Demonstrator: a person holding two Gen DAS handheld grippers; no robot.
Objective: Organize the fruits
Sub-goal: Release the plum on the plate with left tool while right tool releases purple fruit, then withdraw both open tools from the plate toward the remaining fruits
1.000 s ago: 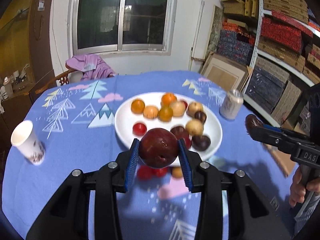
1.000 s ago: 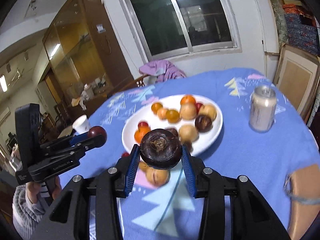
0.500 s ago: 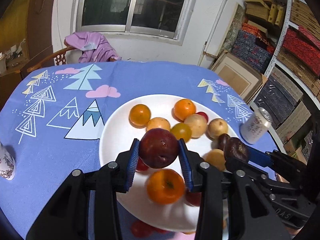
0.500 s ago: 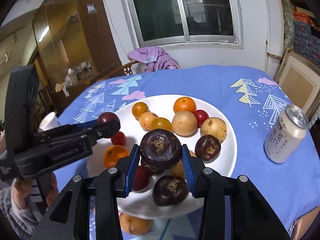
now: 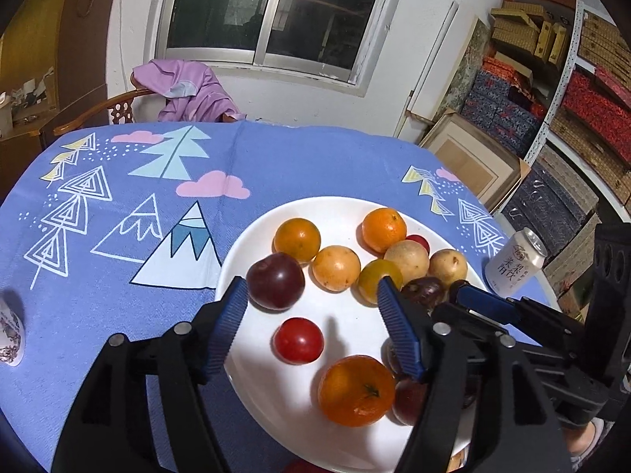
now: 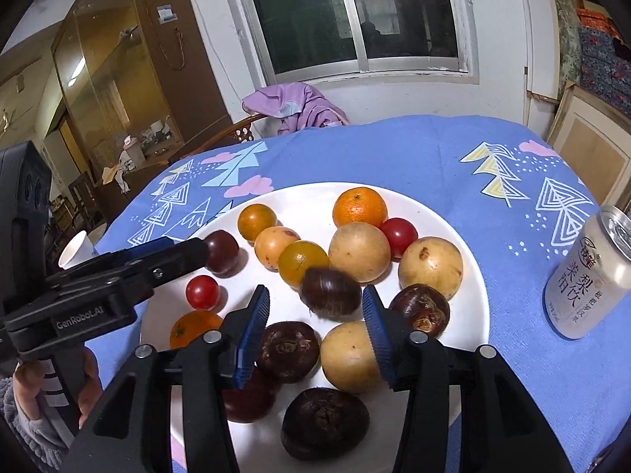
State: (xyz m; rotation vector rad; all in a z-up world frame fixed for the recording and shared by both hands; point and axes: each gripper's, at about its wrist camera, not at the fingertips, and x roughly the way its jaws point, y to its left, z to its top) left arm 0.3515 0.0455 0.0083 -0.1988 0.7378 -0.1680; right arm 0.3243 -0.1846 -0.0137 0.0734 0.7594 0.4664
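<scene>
— Blue tablecloth (image 5: 276,165) with trees and mountains covers a round table under a dark window; a white plate (image 5: 347,207) of fruit sits in the middle of it.

— How are the hands set?

— Both grippers tilt down over the near side of the plate. The left gripper (image 5: 311,299) has just been opening, and its blue pads stand apart. The dark red plum (image 5: 276,280) lies on the plate just beside the left pad, and I cannot tell whether it touches the pad.

— And the right gripper (image 6: 315,307)?

— Its jaws have also just been opening. A dark brown fruit (image 6: 330,293), blurred, sits between the fingertips with a gap on each side, so nothing is clamped.

— What does one camera catch that the other misses?

— From the right wrist you see the person's hand (image 6: 59,390) in a striped sleeve on the left gripper's handle, a paper cup (image 6: 75,250) at the far left, and a glass-fronted cabinet (image 6: 118,79). From the left wrist you get shelves (image 5: 572,98) stacked with boxes. The drink can (image 6: 583,276) stands on the cloth right of the plate in both views.
</scene>
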